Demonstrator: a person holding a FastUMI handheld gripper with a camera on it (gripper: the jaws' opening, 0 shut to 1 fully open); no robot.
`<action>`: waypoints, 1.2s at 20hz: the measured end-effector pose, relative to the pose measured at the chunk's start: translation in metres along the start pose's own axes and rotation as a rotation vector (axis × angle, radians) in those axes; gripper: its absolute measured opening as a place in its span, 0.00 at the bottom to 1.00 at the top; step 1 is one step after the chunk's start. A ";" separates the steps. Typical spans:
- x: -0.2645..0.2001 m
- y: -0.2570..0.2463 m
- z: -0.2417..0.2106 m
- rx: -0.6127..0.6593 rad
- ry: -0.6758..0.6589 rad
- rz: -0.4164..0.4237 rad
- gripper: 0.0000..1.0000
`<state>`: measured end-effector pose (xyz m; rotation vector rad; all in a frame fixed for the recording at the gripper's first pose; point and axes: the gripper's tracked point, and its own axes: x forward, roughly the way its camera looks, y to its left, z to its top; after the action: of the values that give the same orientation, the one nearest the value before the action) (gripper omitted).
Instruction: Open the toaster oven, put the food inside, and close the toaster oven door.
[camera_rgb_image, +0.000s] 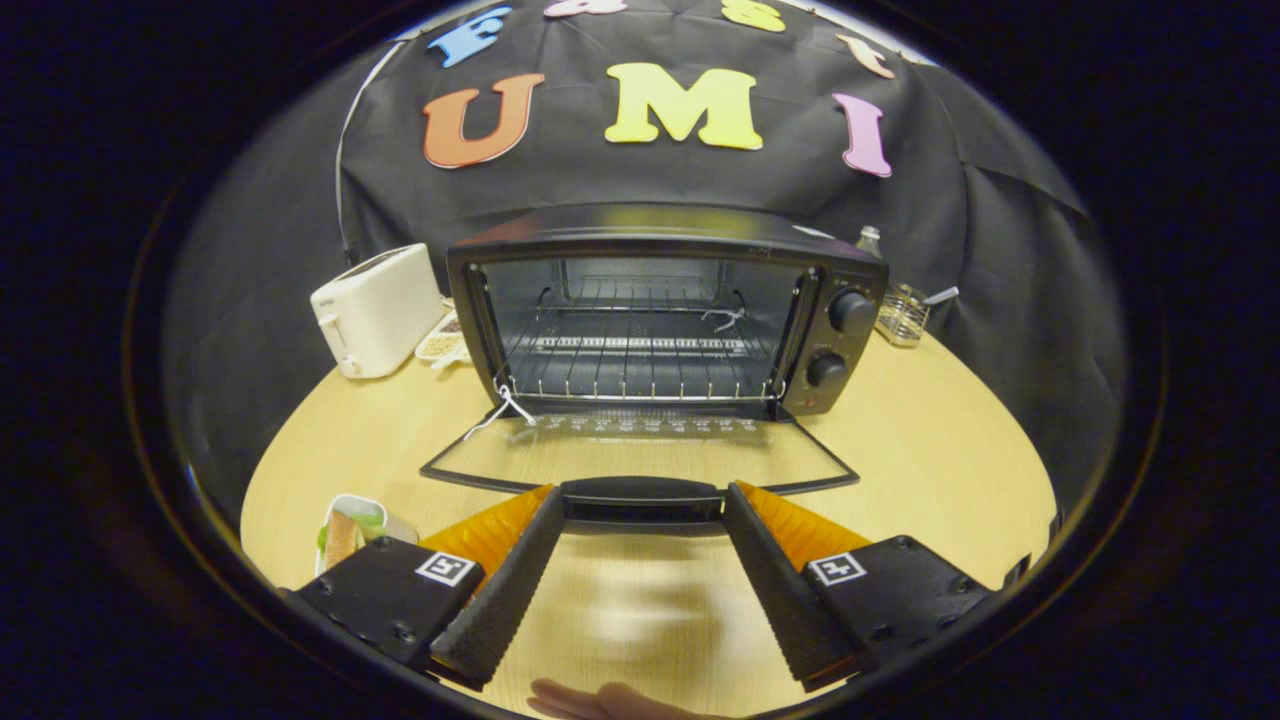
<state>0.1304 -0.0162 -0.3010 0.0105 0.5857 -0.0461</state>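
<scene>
Between my gripper's wide-spread fingers sits the door handle, unclamped; door lies flat so food can enter the oven.

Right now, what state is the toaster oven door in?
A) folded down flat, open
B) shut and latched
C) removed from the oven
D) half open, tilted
A: the toaster oven shows its bare wire rack, and the glass door lies flat on the table, its handle between the tips of the open tongs.
</scene>
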 end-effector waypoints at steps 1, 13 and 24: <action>0.009 0.000 -0.009 0.000 0.011 0.000 1.00; -0.012 0.030 -0.019 0.099 0.185 0.256 1.00; -0.073 0.113 -0.026 0.203 0.600 0.745 0.90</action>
<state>0.0609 0.1001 -0.2824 0.4508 1.1427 0.6416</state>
